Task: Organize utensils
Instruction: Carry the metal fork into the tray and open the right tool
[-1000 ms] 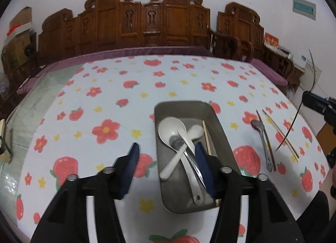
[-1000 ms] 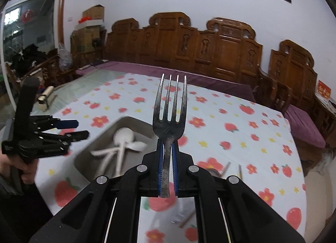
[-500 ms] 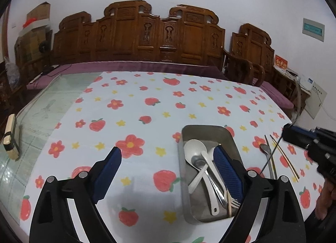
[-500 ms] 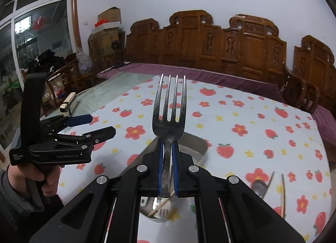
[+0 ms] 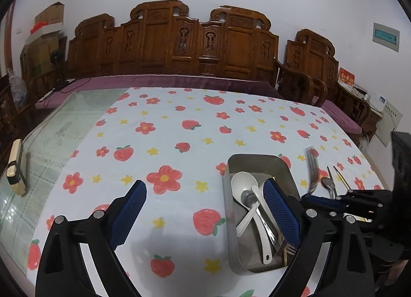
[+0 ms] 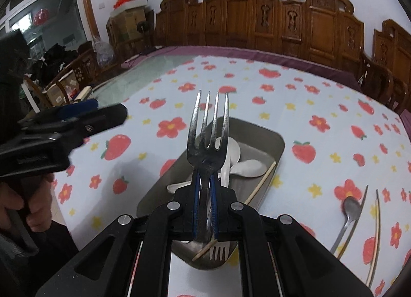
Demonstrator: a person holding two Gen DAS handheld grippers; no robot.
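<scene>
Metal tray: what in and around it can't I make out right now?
- Left wrist view: the left hand-held gripper finger hides the metal tray's right side; the fork is blurred.
- Right wrist view: the right hand-held gripper hides the fork handle and the tray's middle.

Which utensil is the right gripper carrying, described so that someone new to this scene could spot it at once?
On the strawberry-and-flower tablecloth stands a grey metal tray of white spoons. Above it the right gripper is shut on a dark metal fork with its tines pointing up. It is the only utensil off the table; another, paler fork lies in the tray.
</scene>
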